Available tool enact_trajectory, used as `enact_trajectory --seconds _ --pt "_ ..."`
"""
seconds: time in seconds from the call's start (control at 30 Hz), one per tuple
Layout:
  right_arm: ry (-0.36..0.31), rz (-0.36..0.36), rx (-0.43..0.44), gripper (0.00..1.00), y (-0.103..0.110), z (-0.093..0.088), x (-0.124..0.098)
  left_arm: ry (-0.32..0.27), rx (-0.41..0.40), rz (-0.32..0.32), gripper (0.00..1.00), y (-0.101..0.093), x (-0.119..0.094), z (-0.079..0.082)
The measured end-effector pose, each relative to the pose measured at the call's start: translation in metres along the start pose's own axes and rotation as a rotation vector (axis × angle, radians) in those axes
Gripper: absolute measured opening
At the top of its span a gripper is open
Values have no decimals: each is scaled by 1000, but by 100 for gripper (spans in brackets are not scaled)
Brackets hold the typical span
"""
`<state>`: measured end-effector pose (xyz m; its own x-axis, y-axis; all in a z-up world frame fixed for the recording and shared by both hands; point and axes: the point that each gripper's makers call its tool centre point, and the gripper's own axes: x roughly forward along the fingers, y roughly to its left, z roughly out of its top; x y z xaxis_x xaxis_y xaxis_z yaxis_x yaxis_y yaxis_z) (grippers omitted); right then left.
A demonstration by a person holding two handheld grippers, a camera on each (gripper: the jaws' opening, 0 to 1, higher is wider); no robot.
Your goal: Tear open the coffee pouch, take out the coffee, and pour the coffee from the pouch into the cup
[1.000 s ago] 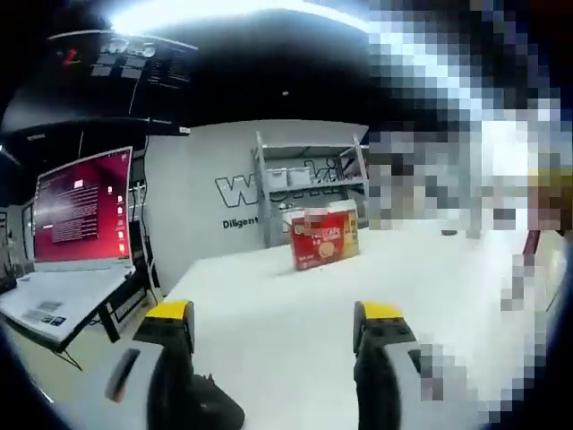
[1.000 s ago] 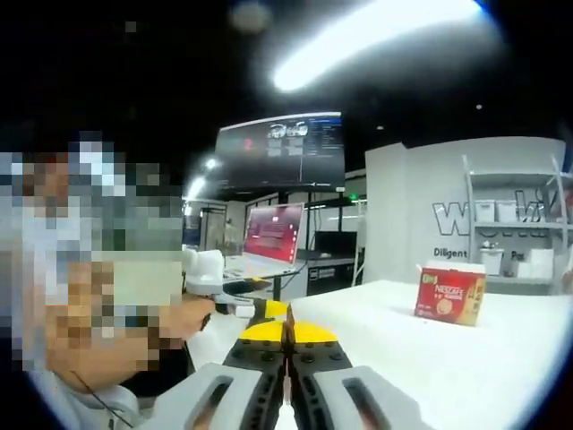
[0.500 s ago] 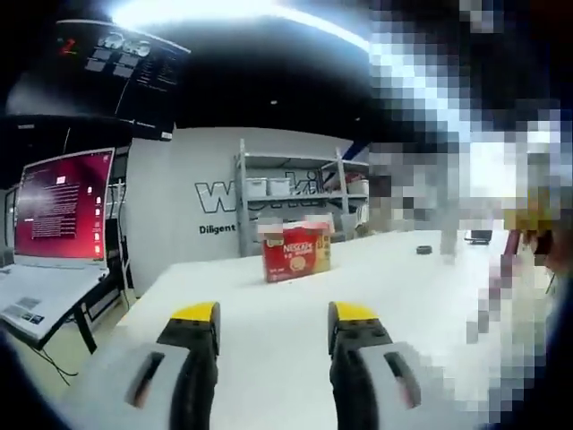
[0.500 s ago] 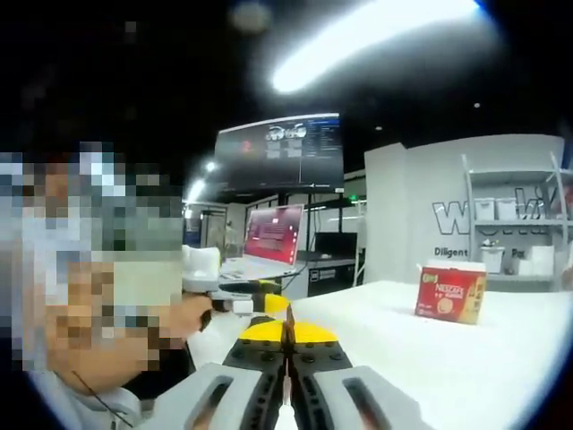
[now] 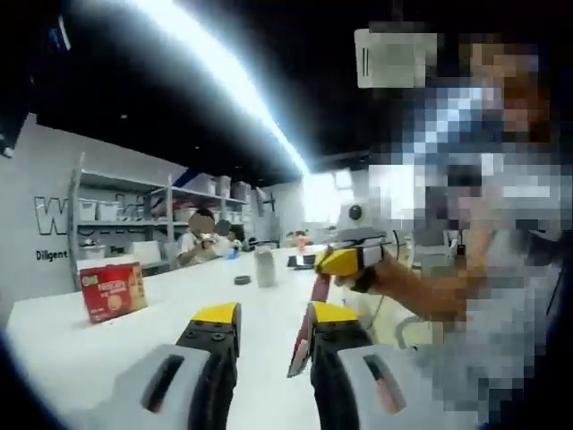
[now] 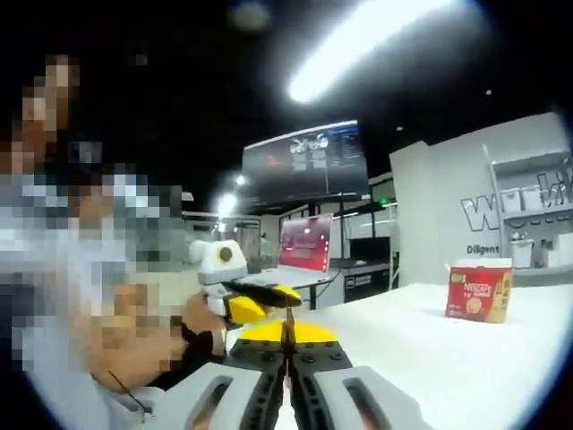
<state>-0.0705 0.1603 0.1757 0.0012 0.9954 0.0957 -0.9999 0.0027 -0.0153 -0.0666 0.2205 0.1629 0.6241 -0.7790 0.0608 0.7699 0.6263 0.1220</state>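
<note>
A slim red coffee pouch (image 5: 307, 336) hangs from my right gripper (image 5: 345, 261), which comes into the left gripper view from the right in a person's hand. In the right gripper view the pouch shows as a thin edge (image 6: 288, 320) between the shut jaws of my right gripper (image 6: 288, 328). My left gripper (image 5: 274, 315) is open, and the pouch lies close by the inner side of its right-hand jaw. That gripper (image 6: 259, 300) also shows left of centre in the right gripper view. A pale cup (image 5: 265, 267) stands upright far out on the white table (image 5: 161, 327).
A red Nescafé box (image 5: 114, 291) (image 6: 479, 292) stands on the table. A small dark disc (image 5: 242, 279) lies next to the cup. A laptop with a red screen (image 6: 304, 244) and a large monitor (image 6: 309, 161) are beyond the table's edge. A seated person (image 5: 201, 244) is far behind.
The left gripper view has swung right, bringing the cup and the right gripper with the pouch into it. The left jaws stand closer together. In the right gripper view the left gripper has come nearer.
</note>
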Motion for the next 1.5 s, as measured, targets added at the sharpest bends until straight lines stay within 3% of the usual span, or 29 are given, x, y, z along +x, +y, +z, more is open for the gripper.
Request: enact_trajectory --seconds 0.07,0.13,0.2,0.3,0.43,0.5,0.77,0.9,1.03,1.2,1.5 --pt "-29 79 37 0 12 7 -5 -20 -48 -67 29 -13 12 3" --pt "-29 84 17 0 15 9 -8 -45 -87 -158 27 -32 21 5" --pt "-21 107 3 0 22 9 -9 -29 -117 -248 26 -51 26 3" --pt "-26 131 6 0 27 11 -11 -8 -106 -323 26 -72 37 0" --pt "-39 168 9 0 35 14 -12 75 -82 -332 20 -82 49 -18" --pt "-51 176 9 0 37 17 -13 89 -68 -335 16 -84 50 -23" --pt "-93 214 48 1 34 23 -16 41 -89 -357 13 -86 47 -14" --pt "-108 246 23 3 37 24 -13 40 -103 -353 13 -84 45 -13" --pt "-87 245 35 19 35 16 -8 41 -115 -348 13 -83 44 -12" --pt "-61 255 51 13 37 5 -3 33 -109 -349 13 -83 45 -11" --pt "-68 266 46 12 40 11 -3 2 -113 -348 13 -81 46 -5"
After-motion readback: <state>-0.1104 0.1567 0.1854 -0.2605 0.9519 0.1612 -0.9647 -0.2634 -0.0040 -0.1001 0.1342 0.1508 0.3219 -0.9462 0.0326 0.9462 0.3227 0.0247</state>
